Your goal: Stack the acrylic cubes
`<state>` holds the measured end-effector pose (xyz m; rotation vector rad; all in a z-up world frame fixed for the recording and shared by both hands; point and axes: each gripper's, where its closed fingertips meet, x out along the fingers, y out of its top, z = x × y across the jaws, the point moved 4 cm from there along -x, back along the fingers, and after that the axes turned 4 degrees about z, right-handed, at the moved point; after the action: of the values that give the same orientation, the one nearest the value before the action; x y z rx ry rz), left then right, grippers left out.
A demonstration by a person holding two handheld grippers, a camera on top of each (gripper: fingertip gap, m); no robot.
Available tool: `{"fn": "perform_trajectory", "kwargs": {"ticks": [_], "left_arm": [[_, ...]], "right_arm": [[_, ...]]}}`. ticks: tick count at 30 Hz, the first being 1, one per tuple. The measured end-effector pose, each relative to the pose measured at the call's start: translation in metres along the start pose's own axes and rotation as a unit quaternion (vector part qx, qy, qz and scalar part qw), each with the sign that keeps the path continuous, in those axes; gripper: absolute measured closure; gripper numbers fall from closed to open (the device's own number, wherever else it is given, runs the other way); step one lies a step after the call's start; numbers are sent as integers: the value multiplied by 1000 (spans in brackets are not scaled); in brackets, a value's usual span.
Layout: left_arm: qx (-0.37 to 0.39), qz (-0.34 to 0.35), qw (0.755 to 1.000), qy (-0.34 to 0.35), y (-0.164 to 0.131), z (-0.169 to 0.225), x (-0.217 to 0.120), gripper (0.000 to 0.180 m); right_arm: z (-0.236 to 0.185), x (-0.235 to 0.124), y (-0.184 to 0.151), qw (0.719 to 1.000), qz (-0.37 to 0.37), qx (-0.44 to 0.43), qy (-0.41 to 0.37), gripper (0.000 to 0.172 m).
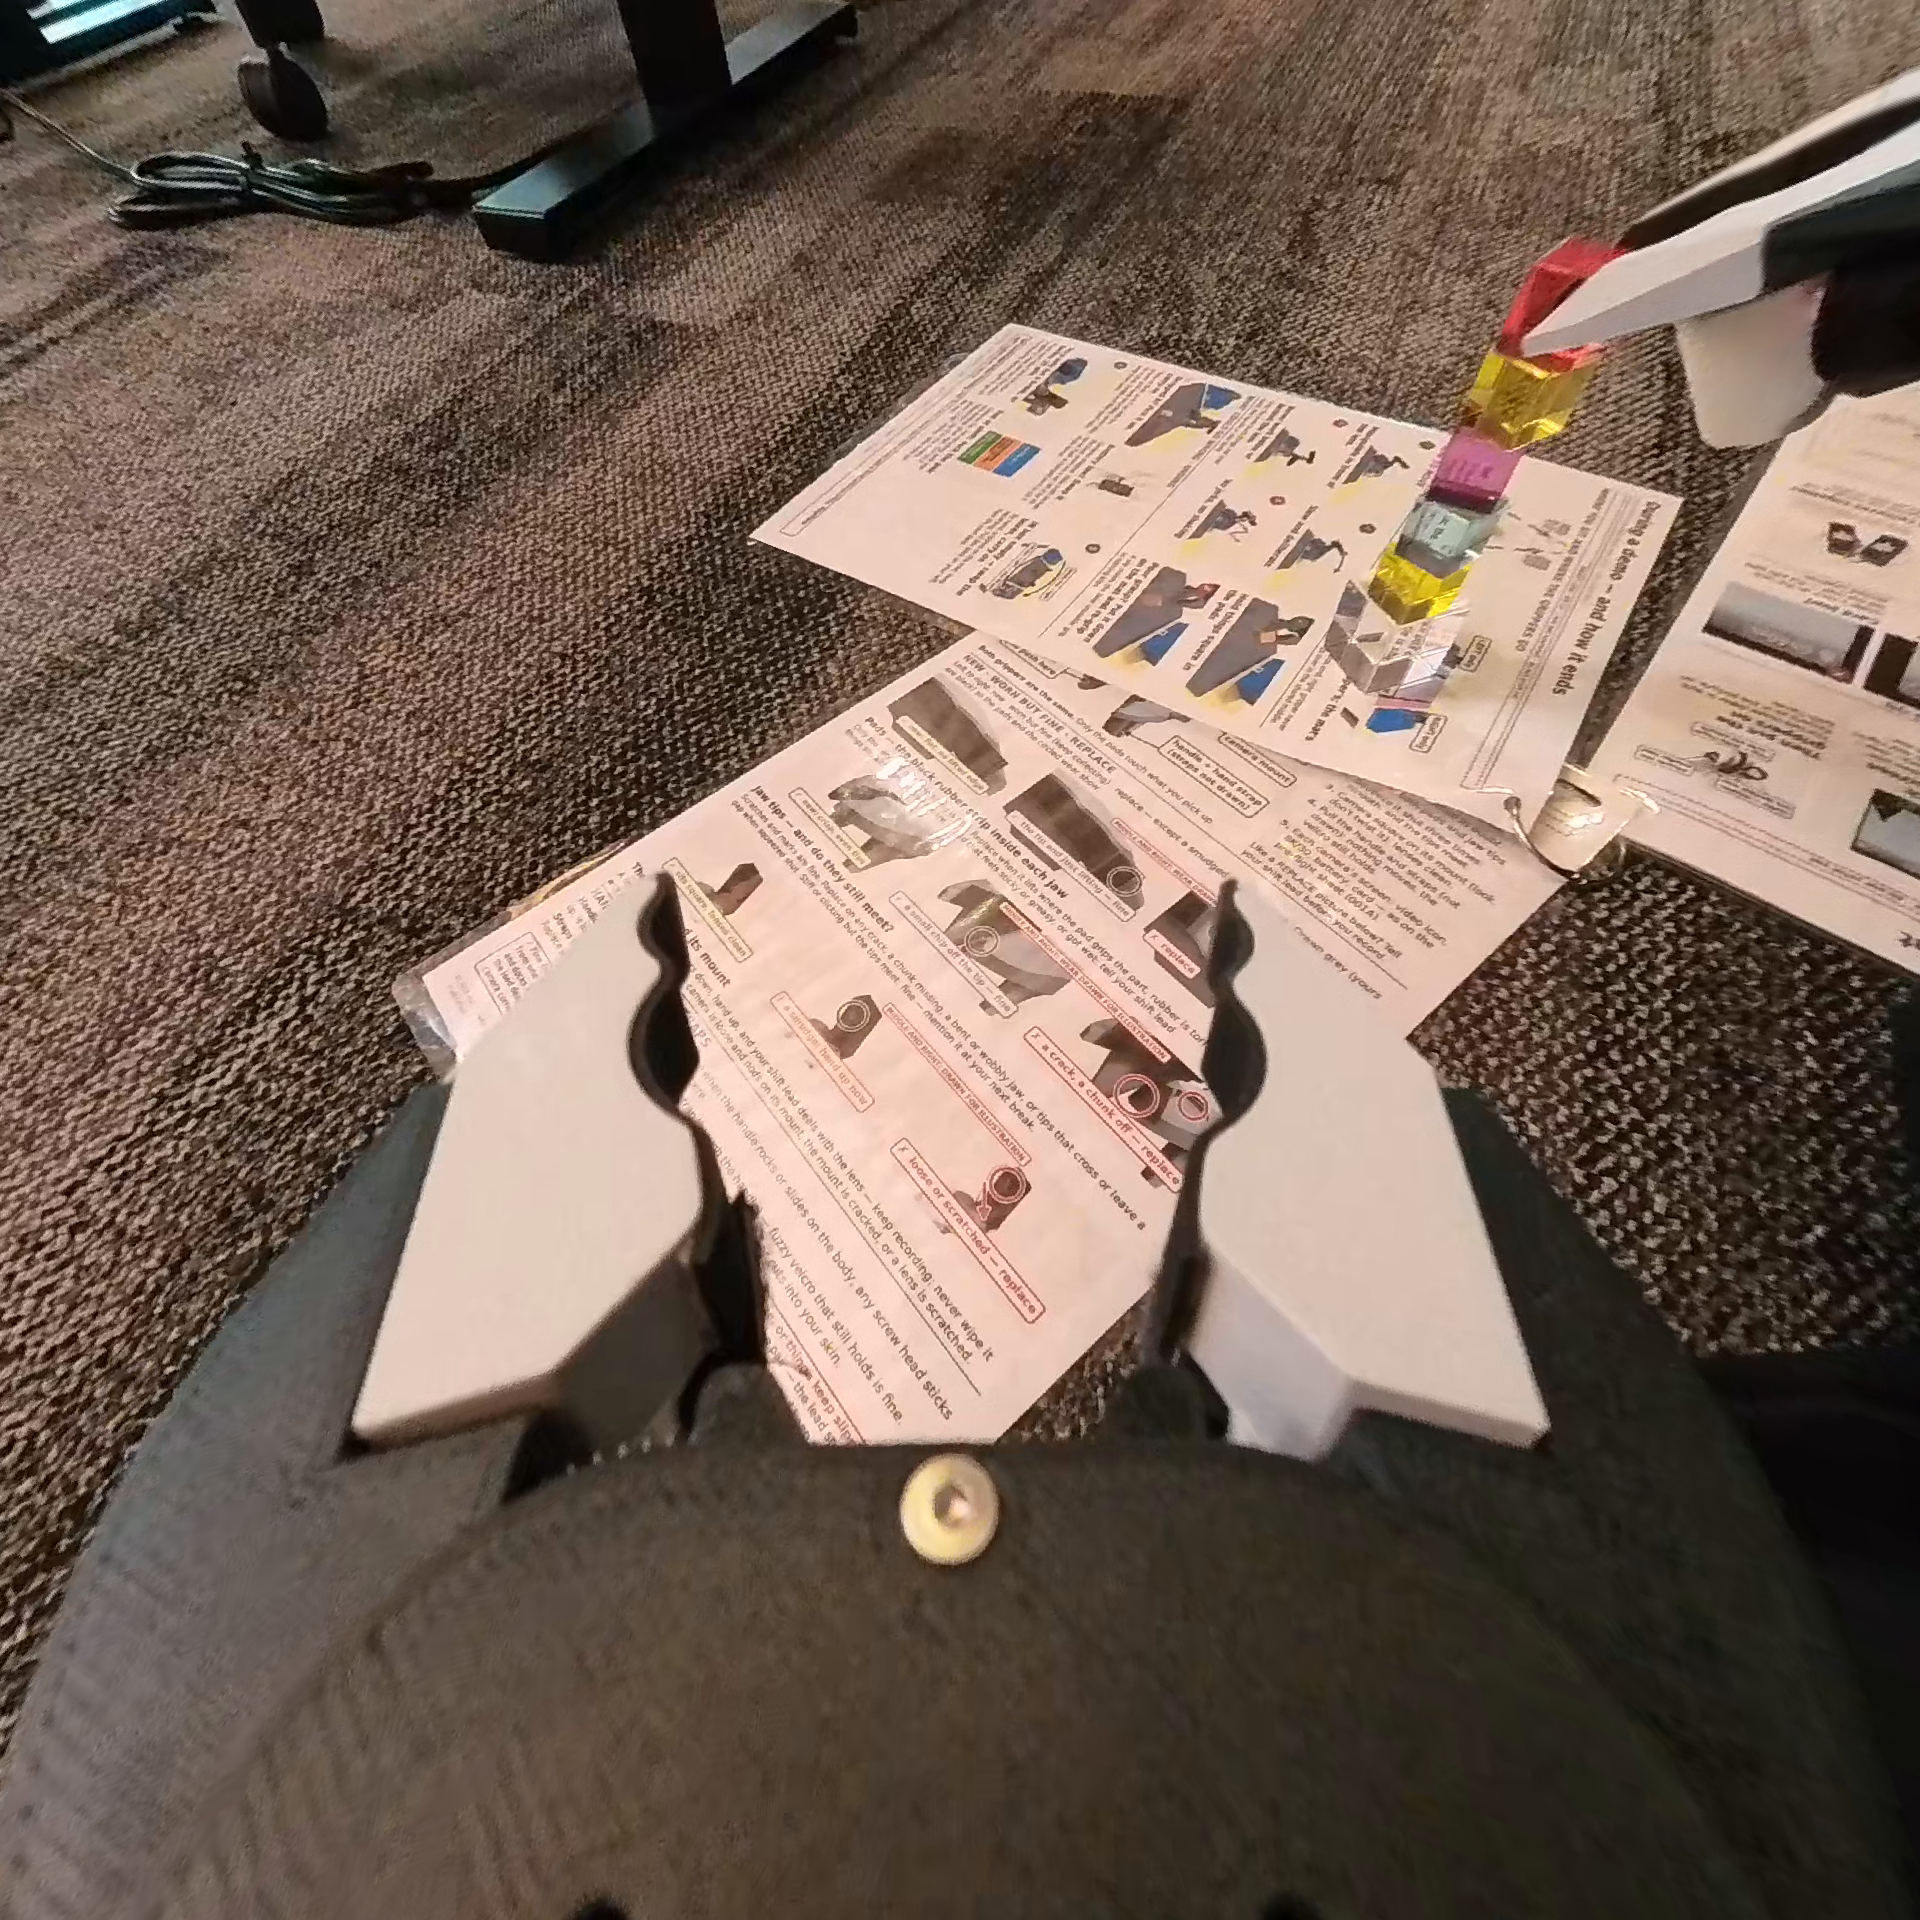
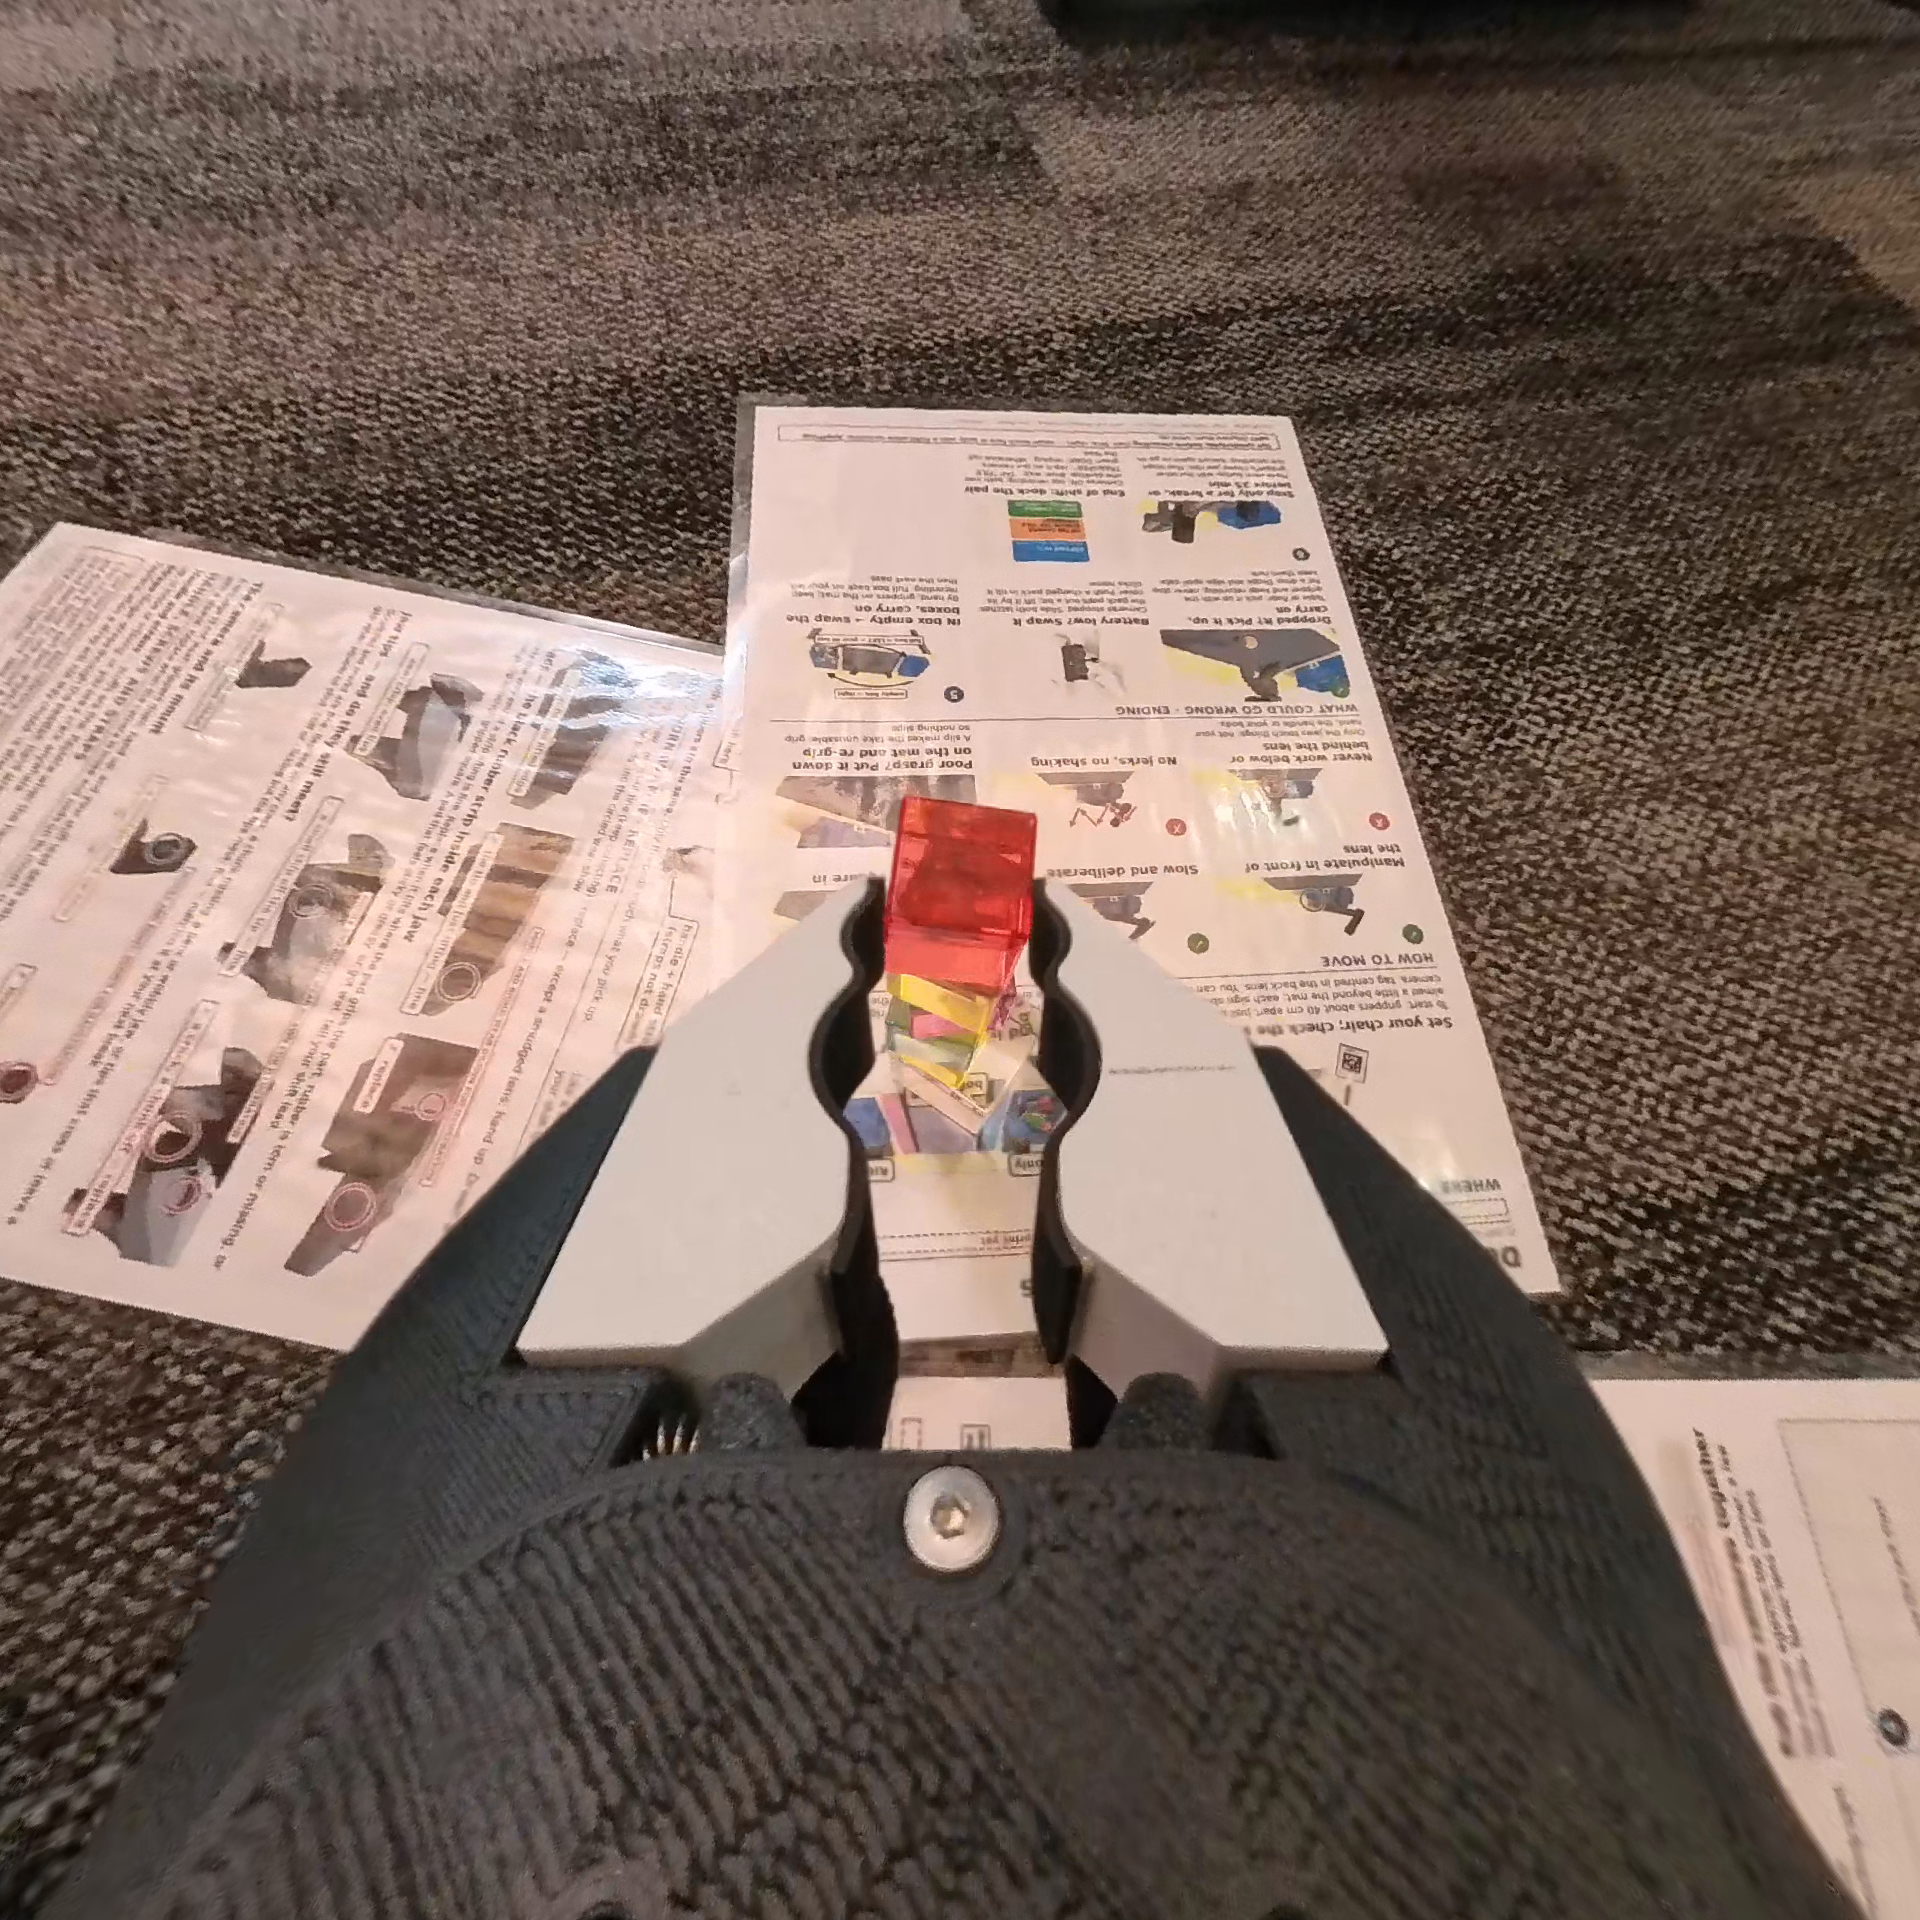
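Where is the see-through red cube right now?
The see-through red plastic cube sits at the very top of the tower of coloured clear cubes, between the right gripper's grey fingers, above a laminated instruction sheet on the carpet.

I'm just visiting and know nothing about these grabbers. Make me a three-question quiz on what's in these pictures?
1. True or false: the left gripper has its fingers spread wide with nothing between them.
2. Which colour is the cube that the right gripper grips at the top of the tower of see-through cubes? A blue, B red, C green.
3. Fill in: the tower stands on a printed ____ lying on the carpet.

Key: 1 true. 2 B. 3 sheet.
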<state>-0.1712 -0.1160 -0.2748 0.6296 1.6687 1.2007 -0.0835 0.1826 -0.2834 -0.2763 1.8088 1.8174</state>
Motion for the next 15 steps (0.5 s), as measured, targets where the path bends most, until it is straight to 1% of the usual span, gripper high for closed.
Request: {"fn": "perform_trajectory", "kwargs": {"ticks": [2, 3, 4, 6, 7, 8, 9, 10, 12, 13, 14, 15], "left_arm": [[-3, -1, 1000, 1, -1, -1, 1, 80], [-5, -2, 1000, 1, -1, -1, 1, 80], [-7, -4, 1000, 2, -1, -2, 1, 80], [-11, -6, 1000, 3, -2, -3, 1, 80], [-12, -6, 1000, 4, -2, -3, 1, 81], [-14, -5, 1000, 6, -2, -4, 1, 81], [-17, -3, 1000, 8, -2, -5, 1, 83], [-22, -1, 1000, 13, -2, -6, 1, 84], [-30, 5, 999, 19, -1, -8, 1, 86], [-32, 7, 999, 20, 0, -8, 2, 87], [-32, 6, 999, 19, 0, -7, 2, 87], [-30, 4, 999, 18, -1, -7, 3, 87]], "right_arm": [[-2, 0, 0, 1000, 0, -8, -3, 145], [-3, -1, 0, 1000, 3, -9, -3, 140], [-3, -2, 0, 1000, 5, -6, -2, 132], [-5, -8, 0, 1000, 4, 9, 2, 110], [-6, -14, -1, 1000, -1, 12, 0, 103], [-6, -21, -3, 1000, -5, 10, -7, 101], [-7, -27, -5, 1000, -8, 8, -10, 103], [-8, -31, -10, 1000, -15, 10, -10, 114], [-4, -28, -28, 998, -44, 34, -21, 151], [0, -24, -39, 996, -65, 46, -29, 164], [4, -18, -47, 994, -79, 59, -35, 172], [8, -12, -53, 993, -85, 76, -38, 172]]}}
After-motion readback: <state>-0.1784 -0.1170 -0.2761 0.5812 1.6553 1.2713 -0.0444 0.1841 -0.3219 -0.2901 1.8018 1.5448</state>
